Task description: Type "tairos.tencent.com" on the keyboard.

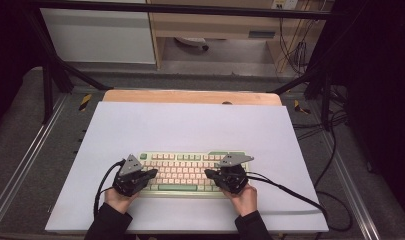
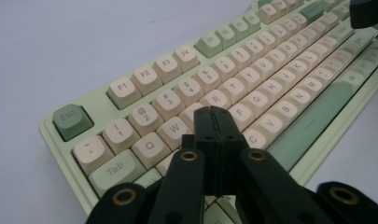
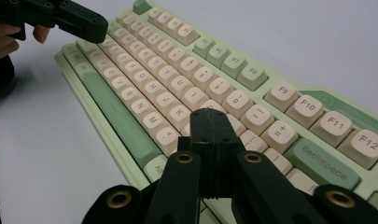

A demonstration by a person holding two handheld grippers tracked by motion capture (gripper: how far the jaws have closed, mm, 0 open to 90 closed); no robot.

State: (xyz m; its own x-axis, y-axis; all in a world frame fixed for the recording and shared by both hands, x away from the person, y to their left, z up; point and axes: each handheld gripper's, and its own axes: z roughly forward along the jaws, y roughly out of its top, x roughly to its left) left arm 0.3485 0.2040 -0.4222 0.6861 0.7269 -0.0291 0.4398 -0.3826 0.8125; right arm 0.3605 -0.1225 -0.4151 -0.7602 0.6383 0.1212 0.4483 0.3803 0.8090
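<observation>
The keyboard (image 1: 182,172) has a pale green case, cream keycaps with dark lettering, and sage green Esc (image 2: 72,121), spacebar (image 3: 116,114) and Backspace (image 3: 323,164) keys. It lies on a white sheet (image 1: 190,127). Both grippers are black, with brass-coloured rivets.

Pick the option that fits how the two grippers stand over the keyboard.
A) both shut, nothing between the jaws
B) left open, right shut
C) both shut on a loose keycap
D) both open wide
A: the left gripper and the right gripper each show their jaws pressed together with nothing between, poised over the keyboard.
</observation>
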